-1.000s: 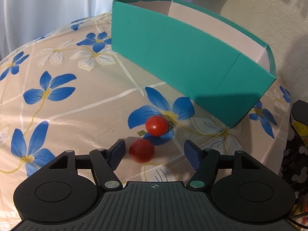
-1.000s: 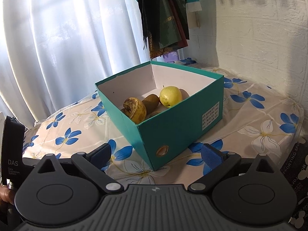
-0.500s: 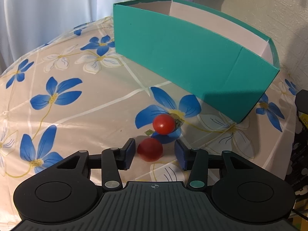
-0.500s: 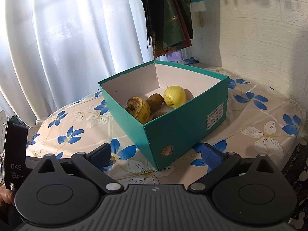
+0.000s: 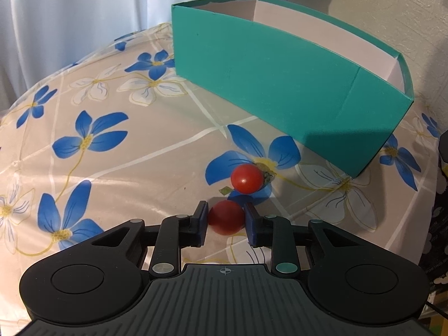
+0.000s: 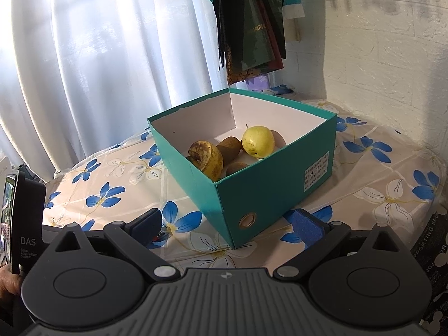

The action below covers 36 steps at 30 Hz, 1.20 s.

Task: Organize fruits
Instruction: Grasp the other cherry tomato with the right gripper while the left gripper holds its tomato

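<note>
Home room: floral tablecloth (image 6: 392,151), sheer window curtain (image 6: 98,56), bags hung (image 6: 252,28) by white brick-pattern wall (image 6: 392,42).

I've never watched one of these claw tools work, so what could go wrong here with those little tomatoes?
The left gripper is pinching the nearer small red tomato; squeezed too hard, it could burst, or slip free. The second red tomato lies just beyond, so lifting might nudge it rolling across the glossy flowered tablecloth. The tall teal cardboard box wall must be cleared.
</note>
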Available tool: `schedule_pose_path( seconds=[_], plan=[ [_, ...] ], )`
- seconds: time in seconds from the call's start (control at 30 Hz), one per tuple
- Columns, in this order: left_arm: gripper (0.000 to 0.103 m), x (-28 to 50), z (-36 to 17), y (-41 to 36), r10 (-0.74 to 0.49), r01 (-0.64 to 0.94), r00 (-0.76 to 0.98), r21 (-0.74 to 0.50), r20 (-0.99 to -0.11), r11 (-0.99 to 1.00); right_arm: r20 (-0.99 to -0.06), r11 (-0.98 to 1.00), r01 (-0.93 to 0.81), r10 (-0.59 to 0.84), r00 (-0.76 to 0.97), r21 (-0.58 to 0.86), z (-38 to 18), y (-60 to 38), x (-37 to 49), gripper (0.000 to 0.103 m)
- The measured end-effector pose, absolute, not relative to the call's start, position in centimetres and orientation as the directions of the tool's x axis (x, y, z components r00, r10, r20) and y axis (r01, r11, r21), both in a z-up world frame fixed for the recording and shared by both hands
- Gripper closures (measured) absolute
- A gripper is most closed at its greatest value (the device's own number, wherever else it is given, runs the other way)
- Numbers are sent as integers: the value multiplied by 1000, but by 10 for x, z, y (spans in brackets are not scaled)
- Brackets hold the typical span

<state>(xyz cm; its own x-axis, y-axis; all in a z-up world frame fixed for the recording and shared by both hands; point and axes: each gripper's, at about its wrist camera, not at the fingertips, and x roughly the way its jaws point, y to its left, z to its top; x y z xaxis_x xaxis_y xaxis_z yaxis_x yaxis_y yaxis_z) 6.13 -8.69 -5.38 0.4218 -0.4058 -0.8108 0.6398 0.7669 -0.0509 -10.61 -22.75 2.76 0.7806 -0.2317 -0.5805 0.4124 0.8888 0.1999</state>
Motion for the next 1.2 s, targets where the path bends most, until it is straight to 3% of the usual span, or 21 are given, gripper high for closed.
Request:
schedule_pose_path(
  seconds=[0.83,1.03,1.1,1.2],
  plan=[
    [72,61,-47,-72,-406,618,417,-74,-813,783,-677,944,298,-129,724,139,18,-200,-91,5],
    [72,64,-44,-63,-403,599,419,-86,-813,796,-702,953,273,-106,704,130,12,-194,-84,13],
    [72,65,-43,-60,-401,589,421,-91,-814,803,-711,956,263,-93,697,133,10,-192,-82,19],
    [72,66,-39,-54,-408,579,421,-106,-810,809,-731,961,244,-73,679,131,5,-189,-77,37]
  ],
)
